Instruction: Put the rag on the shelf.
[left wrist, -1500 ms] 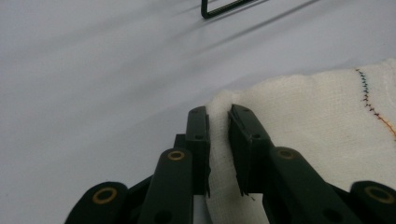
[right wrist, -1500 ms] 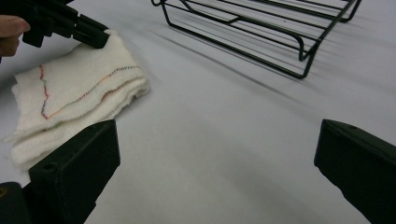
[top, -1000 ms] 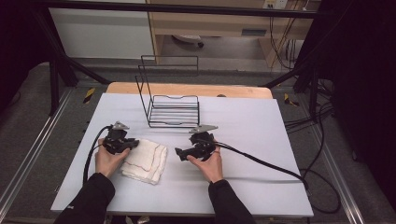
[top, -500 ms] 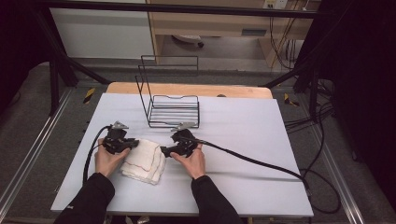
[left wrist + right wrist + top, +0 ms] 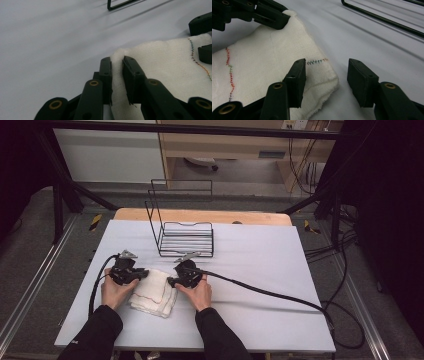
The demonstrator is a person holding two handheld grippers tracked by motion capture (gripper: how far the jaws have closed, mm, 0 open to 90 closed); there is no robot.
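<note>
A folded white cloth [image 5: 152, 292] with coloured stitching lies on the white table [image 5: 260, 270] at the front left. My left gripper [image 5: 145, 274] is shut on the cloth's far left corner, and a fold of cloth [image 5: 160, 65] is pinched between its jaws [image 5: 116, 61]. My right gripper [image 5: 171, 282] sits at the cloth's right corner. Its jaws [image 5: 327, 65] have just been closing and straddle that corner of the cloth [image 5: 267, 62]; one pad rests on the cloth and the other stands off it. The left gripper [image 5: 284, 16] shows at the top left of the right gripper view.
A black wire rack [image 5: 186, 240] stands just behind the two grippers, its base wire [image 5: 382, 18] near my right gripper. Black cables trail from both grippers, the right one across the table to its right edge. A wooden strip [image 5: 200, 215] runs along the far edge.
My right gripper has moved left from bare table to the cloth's right corner, and its jaws have narrowed around that corner. The left gripper and the cloth have stayed put.
</note>
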